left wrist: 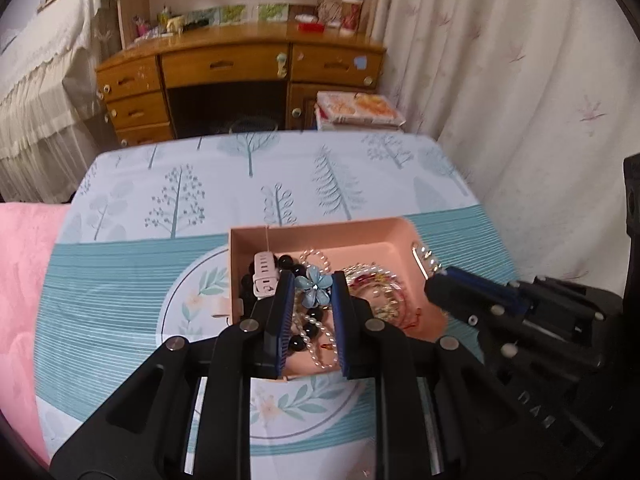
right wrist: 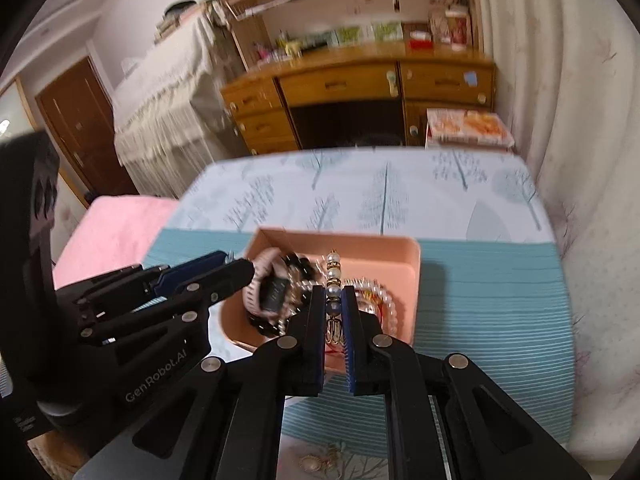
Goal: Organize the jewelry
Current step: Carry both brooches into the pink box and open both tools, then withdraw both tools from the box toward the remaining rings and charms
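Because the jewelry is all heaped together in one pink box (left wrist: 320, 236), both tongs are reaching into it from the near side. The box is sitting on the tabletop (left wrist: 280, 184), on a cloth printed with trees and teal stripes, and inside it a pale watch strap (left wrist: 265, 274), black beads (left wrist: 294, 270), pearl strings (left wrist: 316, 330) and red and gold bangles (left wrist: 376, 292) are lying tangled. The left tongs (left wrist: 311, 286) are standing a narrow way apart with a blue flower clip (left wrist: 312, 285) between the tips; whether the pads are actually pressing on it cannot be told. The right tongs (right wrist: 333, 307) are nearly together, clamped on a beaded strand (right wrist: 333, 276) of pearl and gold beads that is standing up between the pads, probably so it can be drawn clear of the heap without dragging its neighbours. Nothing is yet laid out on the cloth beyond the box. A pink blanket (left wrist: 24, 280) is lying at the left of the tabletop, and a wooden desk (left wrist: 240, 64) and a pale curtain (left wrist: 520, 80) are standing behind.
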Motion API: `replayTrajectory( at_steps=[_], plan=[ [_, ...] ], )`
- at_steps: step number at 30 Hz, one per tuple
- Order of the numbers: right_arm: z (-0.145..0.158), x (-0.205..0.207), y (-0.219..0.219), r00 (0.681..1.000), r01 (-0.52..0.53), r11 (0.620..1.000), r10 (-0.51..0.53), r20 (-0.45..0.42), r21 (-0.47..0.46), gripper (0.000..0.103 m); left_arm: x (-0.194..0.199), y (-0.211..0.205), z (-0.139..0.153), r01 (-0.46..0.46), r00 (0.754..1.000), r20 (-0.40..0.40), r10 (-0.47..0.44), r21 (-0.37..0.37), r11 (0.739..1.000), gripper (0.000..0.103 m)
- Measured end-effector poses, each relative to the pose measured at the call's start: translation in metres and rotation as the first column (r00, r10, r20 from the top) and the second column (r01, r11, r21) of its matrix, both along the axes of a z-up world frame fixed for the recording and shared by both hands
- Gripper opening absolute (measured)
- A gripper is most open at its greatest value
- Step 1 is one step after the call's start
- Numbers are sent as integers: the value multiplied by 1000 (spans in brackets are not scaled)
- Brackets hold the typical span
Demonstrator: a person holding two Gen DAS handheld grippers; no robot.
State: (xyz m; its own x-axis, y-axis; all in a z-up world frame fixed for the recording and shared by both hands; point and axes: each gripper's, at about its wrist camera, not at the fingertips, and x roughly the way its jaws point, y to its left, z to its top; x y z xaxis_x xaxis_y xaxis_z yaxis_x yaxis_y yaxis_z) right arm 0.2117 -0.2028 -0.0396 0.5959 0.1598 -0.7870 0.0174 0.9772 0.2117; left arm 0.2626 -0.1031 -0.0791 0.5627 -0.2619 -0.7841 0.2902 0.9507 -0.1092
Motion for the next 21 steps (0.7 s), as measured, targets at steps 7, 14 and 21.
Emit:
replayTrajectory(
  at_steps=[7,14,21],
  plan=[
    [-50,14,2,997,2,1000,-1,-83,13,22,5,15,-22,-16,1000,8,16,18,1000,52],
    [-52,1,-1,999,23,1000,-22,-46,12,38,-13,37,-20,-46,999,11,46,-22,999,58],
    [-35,-38,6,1000,6,1000,-6,0,15,38,-55,47,-8,-85,995,52,86,-15,996,58]
  ],
)
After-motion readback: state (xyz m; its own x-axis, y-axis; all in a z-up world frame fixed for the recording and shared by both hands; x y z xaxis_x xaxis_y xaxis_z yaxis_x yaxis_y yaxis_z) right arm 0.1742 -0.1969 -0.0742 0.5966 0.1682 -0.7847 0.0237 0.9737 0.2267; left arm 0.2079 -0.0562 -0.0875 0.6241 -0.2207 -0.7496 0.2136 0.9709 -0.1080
